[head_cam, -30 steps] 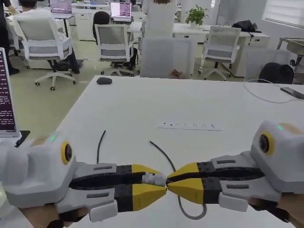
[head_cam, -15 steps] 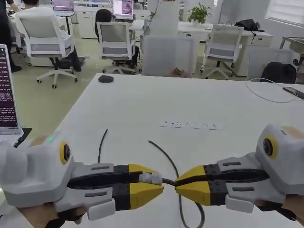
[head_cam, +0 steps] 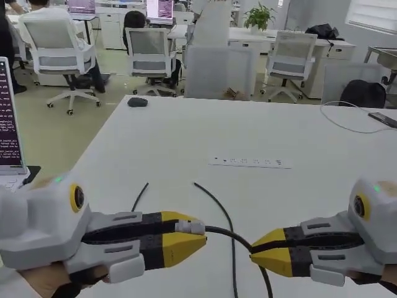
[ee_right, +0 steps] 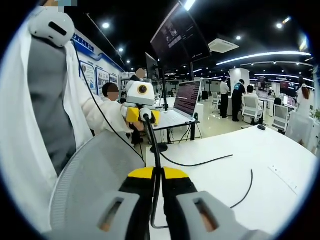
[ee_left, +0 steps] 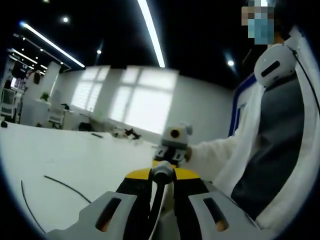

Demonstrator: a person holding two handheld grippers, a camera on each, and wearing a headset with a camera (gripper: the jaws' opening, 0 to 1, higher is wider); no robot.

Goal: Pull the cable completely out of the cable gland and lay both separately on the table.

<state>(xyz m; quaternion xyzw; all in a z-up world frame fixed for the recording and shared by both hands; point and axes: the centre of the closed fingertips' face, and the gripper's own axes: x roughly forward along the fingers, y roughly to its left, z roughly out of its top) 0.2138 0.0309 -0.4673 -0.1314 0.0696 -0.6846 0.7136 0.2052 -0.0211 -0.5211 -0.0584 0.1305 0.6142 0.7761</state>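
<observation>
— Entry one, at left?
— Left gripper: jaws are clamped on the white cable gland, which is held over the table.
— Centre?
— Black cable: it is seen running from the gland toward the right.
— Entry at right?
— Right gripper: jaws are pinched on the cable, and the remainder is trailed down toward the table.

Left tool: yellow tips, black jaws, pale grey shell.
Right tool: same colours, green lamp.
Clothes: white coat, grey top, white headset.
</observation>
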